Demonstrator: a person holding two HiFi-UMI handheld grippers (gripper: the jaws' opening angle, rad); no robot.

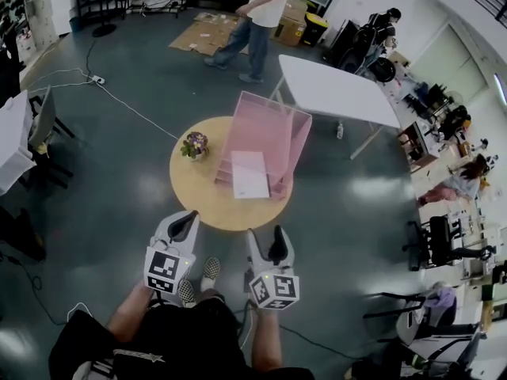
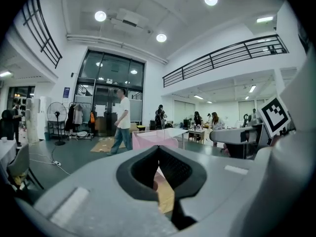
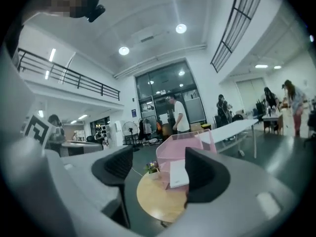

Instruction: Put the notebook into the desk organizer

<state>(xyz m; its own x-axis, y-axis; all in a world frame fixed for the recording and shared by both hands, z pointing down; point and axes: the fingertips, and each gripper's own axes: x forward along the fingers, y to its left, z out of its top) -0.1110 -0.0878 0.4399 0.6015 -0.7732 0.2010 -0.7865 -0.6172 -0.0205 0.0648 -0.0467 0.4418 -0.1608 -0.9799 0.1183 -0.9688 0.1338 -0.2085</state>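
1. Currently the white rectangular notebook (image 1: 250,174) is resting at the front of the pink translucent plastic desk organizer (image 1: 269,121); leaning on it or slotted in, I cannot tell.
2. Well short of the organizer, the left gripper (image 1: 188,217) is hanging clenched and empty; the right gripper (image 1: 266,237) is gaping, also empty.
3. Ideally the right gripper should be straddling the notebook's near edge squarely before closing.

On the round table (image 1: 202,208), the organizer (image 1: 273,125) sits toward 1 o'clock. The flower pot (image 1: 195,146) is just beside it at 10 o'clock, and the notebook (image 1: 250,174) rests against the organizer's 6 o'clock side. A folding table (image 1: 337,92) stands behind.
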